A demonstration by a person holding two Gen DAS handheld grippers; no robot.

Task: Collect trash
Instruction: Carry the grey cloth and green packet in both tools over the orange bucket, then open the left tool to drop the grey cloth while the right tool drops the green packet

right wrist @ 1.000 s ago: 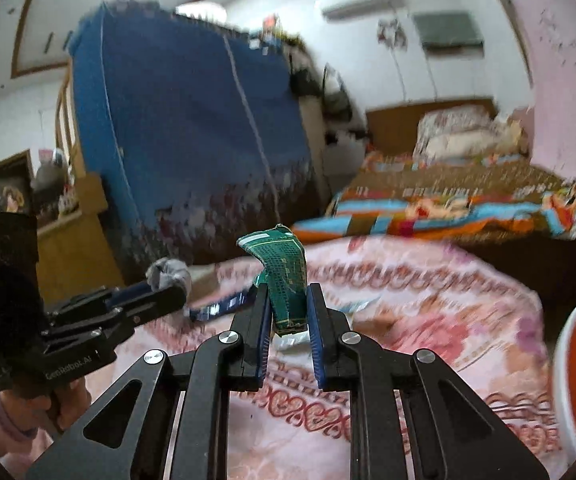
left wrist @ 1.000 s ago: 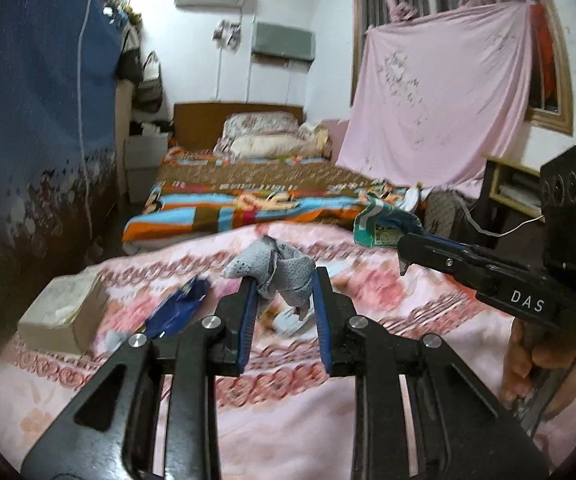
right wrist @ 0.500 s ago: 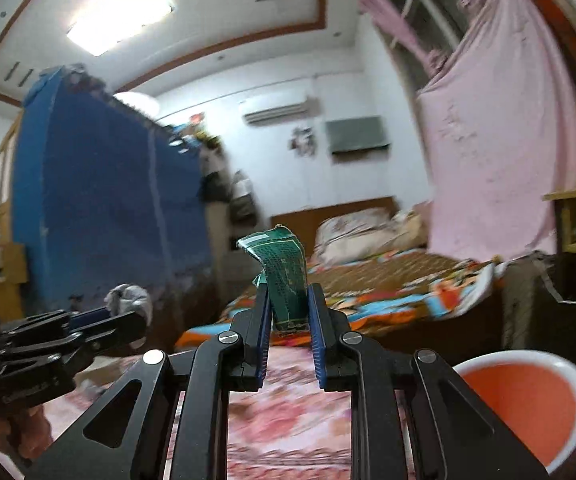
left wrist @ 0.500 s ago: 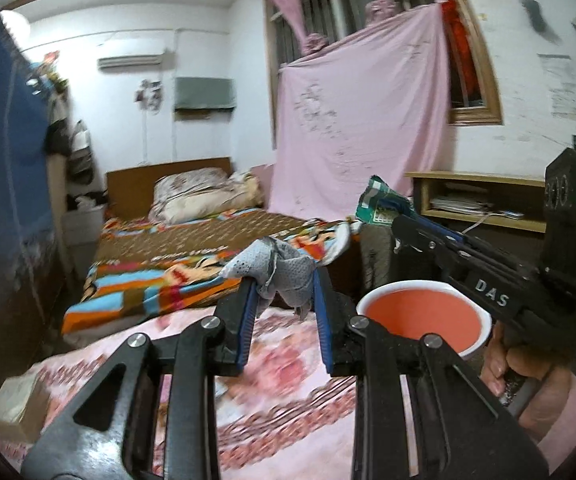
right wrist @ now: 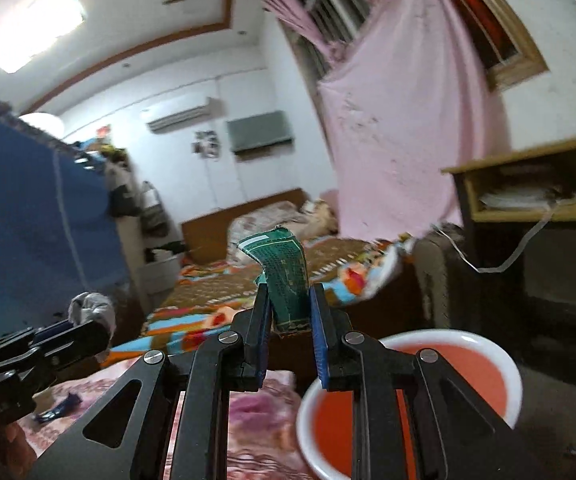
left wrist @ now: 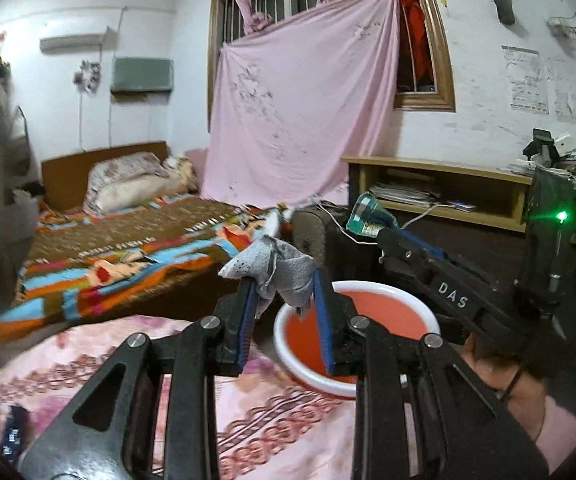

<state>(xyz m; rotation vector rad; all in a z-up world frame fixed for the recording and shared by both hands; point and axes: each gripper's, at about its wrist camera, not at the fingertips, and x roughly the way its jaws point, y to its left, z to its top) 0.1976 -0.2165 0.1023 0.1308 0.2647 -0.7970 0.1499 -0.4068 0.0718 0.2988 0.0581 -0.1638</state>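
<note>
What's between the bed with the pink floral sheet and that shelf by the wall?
An orange basin with a white rim stands there, just past the pink bed and before the shelf, clearest in the left wrist view.

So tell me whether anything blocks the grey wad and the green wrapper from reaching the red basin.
Nothing visible does. The left gripper holds the grey wad at the red basin's near rim; the right gripper holds the green wrapper beside its open top.

Basin [left wrist: 415, 300] on the floor just beside the near bed [left wrist: 88, 360], far bed [left wrist: 128, 240] behind.
</note>
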